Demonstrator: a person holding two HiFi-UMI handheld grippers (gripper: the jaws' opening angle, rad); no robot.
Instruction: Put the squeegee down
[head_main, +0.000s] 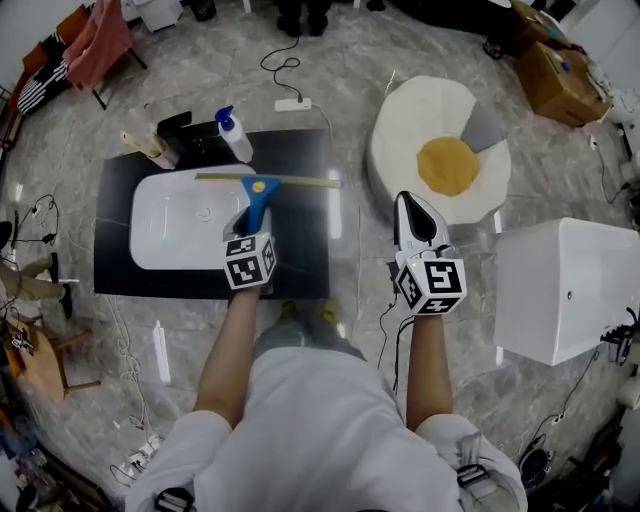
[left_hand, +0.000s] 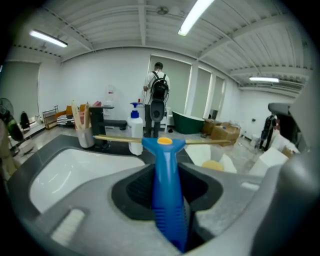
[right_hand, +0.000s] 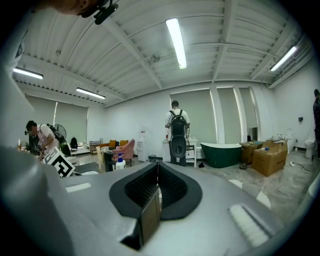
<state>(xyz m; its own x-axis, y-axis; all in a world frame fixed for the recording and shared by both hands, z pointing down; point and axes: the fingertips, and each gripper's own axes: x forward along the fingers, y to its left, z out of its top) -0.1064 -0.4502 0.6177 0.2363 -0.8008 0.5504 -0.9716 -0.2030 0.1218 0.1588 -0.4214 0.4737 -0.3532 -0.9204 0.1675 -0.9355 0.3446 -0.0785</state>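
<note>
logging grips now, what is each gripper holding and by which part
The left gripper holds the squeegee by its blue handle, blade end forward. The right gripper is shut and empty.

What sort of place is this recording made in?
Probably a bathroom-fixture showroom or test workshop: a white washbasin set in a black counter, a free-standing green bathtub, and cardboard boxes nearby.

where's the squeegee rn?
Head view, left of centre: the squeegee is clamped by its blue handle in the left gripper, with its blade over the far edge of the white sink, near the spray bottle.
</note>
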